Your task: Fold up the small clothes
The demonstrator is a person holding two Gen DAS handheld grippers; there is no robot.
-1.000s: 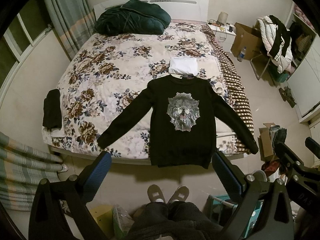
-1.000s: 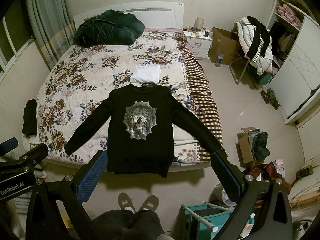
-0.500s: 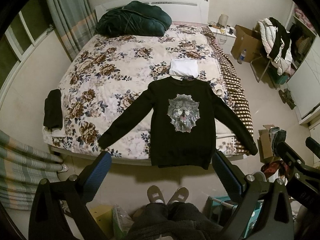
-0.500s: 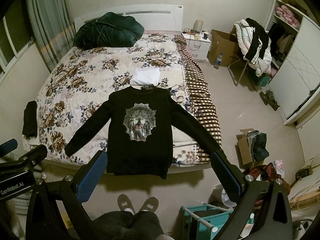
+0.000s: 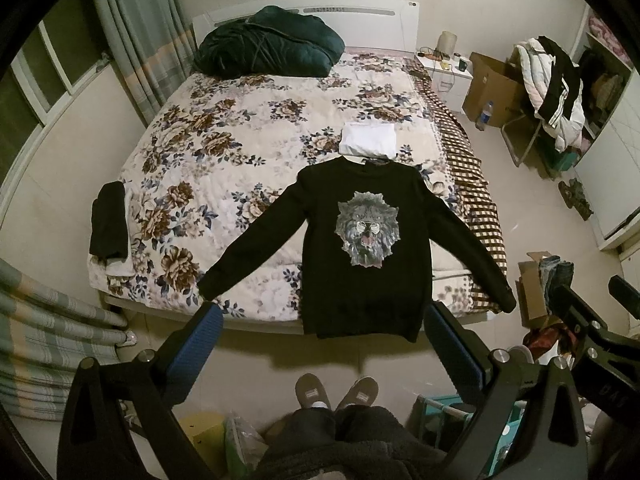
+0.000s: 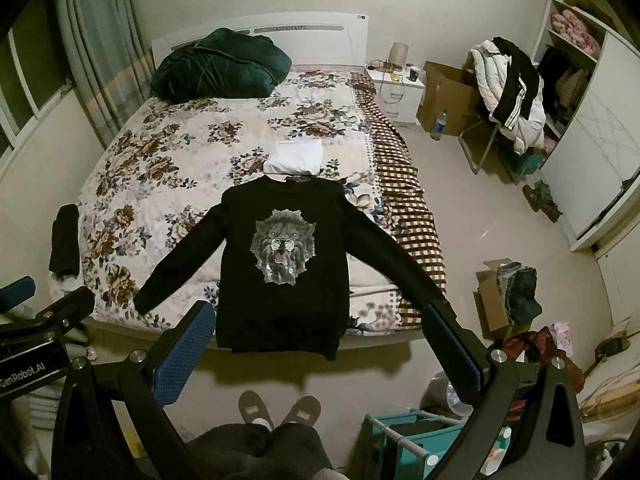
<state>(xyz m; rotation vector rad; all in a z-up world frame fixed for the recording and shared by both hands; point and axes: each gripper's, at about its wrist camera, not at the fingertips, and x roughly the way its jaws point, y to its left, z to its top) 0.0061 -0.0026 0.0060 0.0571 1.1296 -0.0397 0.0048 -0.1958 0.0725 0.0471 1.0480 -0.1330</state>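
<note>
Left gripper and right gripper held high, wide apart, over the sweater.

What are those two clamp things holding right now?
Nothing. Both the left gripper and right gripper are open and empty; the black sweatshirt lies untouched.

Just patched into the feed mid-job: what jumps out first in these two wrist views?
A black sweatshirt with a lion print lies face up, sleeves spread, at the foot of the floral bed, its hem hanging over the edge. Just beyond its collar sits a folded white garment, and a dark green quilt is heaped by the headboard. The left gripper and right gripper are both open and empty.
</note>
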